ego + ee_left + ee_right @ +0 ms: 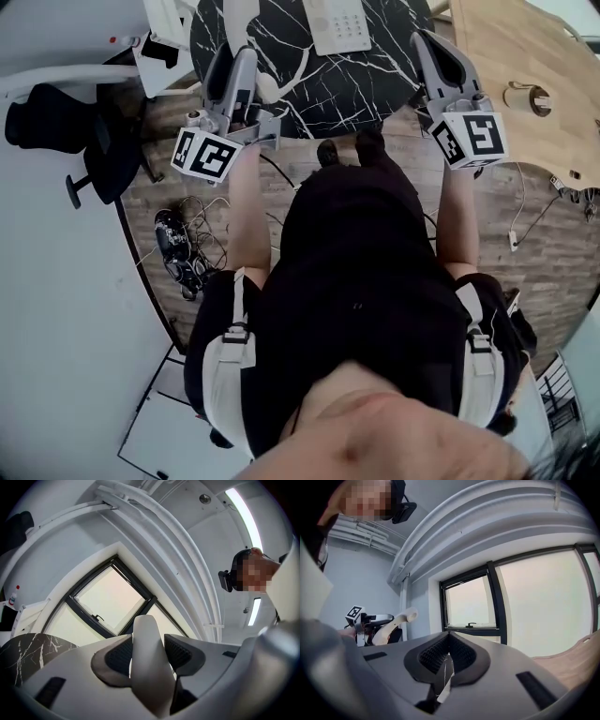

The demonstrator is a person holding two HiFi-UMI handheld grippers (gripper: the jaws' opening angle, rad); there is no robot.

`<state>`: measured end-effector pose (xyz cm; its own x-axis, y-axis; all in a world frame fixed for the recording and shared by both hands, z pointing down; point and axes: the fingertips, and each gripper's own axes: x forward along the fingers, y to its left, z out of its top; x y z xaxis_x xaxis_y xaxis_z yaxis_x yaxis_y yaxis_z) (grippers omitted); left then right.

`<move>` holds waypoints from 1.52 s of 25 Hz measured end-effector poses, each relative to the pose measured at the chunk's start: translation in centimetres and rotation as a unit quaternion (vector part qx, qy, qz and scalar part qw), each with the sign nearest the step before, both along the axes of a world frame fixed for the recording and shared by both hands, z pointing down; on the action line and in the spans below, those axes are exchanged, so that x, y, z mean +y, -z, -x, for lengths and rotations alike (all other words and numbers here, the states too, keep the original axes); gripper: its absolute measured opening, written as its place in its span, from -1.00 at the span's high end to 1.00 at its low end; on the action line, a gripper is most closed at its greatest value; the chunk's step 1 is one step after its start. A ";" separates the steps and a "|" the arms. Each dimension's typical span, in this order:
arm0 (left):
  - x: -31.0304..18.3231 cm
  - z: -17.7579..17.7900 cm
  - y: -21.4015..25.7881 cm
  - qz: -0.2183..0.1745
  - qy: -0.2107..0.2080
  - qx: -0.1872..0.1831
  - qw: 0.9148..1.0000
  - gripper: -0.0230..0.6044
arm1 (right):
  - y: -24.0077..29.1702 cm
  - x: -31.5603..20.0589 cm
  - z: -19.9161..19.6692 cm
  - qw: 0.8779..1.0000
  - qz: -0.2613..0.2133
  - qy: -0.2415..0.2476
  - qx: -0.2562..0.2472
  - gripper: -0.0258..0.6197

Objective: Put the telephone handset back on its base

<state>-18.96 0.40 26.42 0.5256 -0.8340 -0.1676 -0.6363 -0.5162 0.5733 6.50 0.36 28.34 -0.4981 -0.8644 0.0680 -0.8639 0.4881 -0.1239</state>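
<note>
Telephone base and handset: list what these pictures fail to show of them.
- Telephone base: in the head view its far part is cut off by the top edge. Neither tool view shows it.
- Handset: in the left tool view its lower end is hidden behind the tool's body. In the head view the left tool covers most of it.
- Cord: in the head view it is too thin to trace to either end.

Left of base (337, 23) on table (375, 75): handset (267, 87)

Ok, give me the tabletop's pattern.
The tabletop is black marble with white veins, best seen in the head view.
</note>
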 end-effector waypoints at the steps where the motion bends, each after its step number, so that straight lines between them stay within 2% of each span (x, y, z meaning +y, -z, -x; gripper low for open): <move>1: -0.3 -0.3 -0.2 0.002 0.005 -0.002 1.000 0.22 | 0.0 -0.6 -0.1 1.000 0.000 0.005 -0.002 0.83; 5: -1.7 -1.3 -0.9 0.010 0.025 -0.004 1.000 0.22 | -0.5 -3.0 -0.6 1.000 0.003 0.031 -0.004 0.83; 10: -3.0 -2.6 -2.3 0.028 0.053 0.011 0.998 0.22 | -1.5 -5.7 -1.3 0.998 0.012 0.067 -0.011 0.83; 20: -4.0 -5.0 -6.3 0.069 0.102 0.001 0.992 0.22 | -4.6 -8.7 -2.3 0.991 0.041 0.126 -0.018 0.83; 28: -4.0 -5.3 -9.1 0.101 0.107 -0.015 0.989 0.22 | -6.3 -9.0 -0.9 0.987 0.062 0.148 -0.019 0.83; 38: -6.6 -5.0 -13.8 0.134 0.097 -0.026 0.986 0.22 | -7.7 -9.9 0.4 0.986 0.081 0.144 -0.004 0.83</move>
<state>-13.97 -6.24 40.18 0.3541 -0.9304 0.0949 -0.7401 -0.2167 0.6367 6.08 -9.54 36.08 -0.7223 -0.6652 0.1890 -0.6912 0.6864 -0.2258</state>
